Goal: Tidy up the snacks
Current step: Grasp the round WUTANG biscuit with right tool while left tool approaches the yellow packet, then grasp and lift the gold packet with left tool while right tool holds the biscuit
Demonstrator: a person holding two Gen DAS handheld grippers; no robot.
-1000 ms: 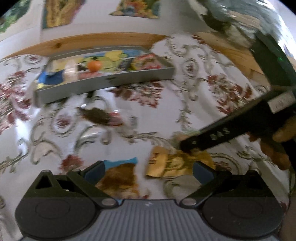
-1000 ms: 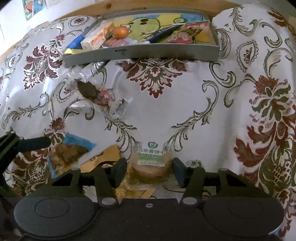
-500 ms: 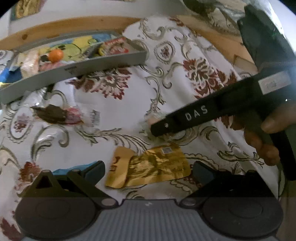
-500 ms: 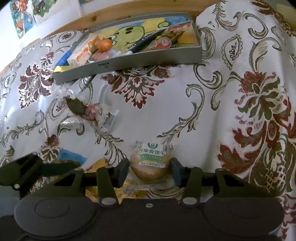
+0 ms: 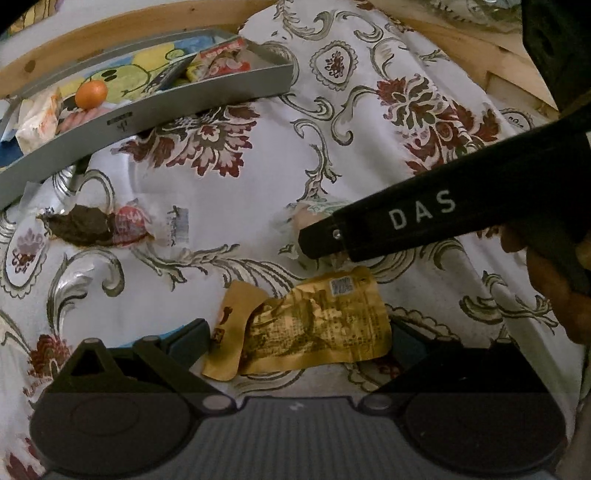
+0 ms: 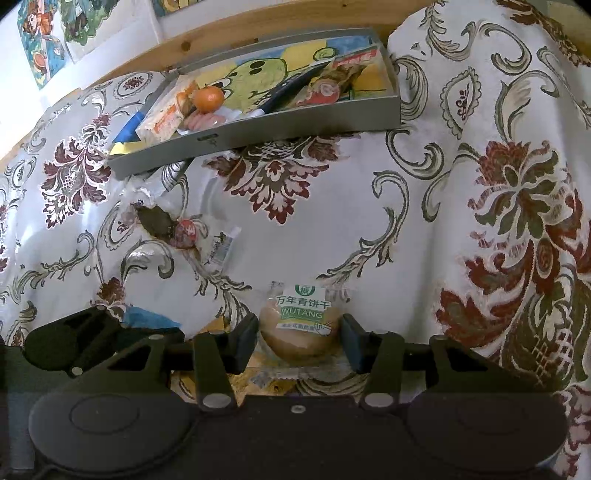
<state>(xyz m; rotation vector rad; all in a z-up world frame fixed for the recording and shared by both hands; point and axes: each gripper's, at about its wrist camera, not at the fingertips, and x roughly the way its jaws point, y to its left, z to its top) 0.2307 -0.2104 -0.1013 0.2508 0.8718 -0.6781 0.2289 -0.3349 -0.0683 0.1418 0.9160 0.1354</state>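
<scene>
The right gripper sits low over the floral cloth that covers the surface, its jaws apart on either side of a round biscuit in a clear wrapper with a green and white label; whether the pads touch the wrapper I cannot tell. The left gripper has its jaws wide apart around a crumpled gold foil packet lying flat on the cloth. Farther back, a clear packet with a dark snack and a red label lies alone on the cloth. Beyond it a grey tray holds an orange fruit, pink sausages and several wrapped snacks against a wooden edge.
</scene>
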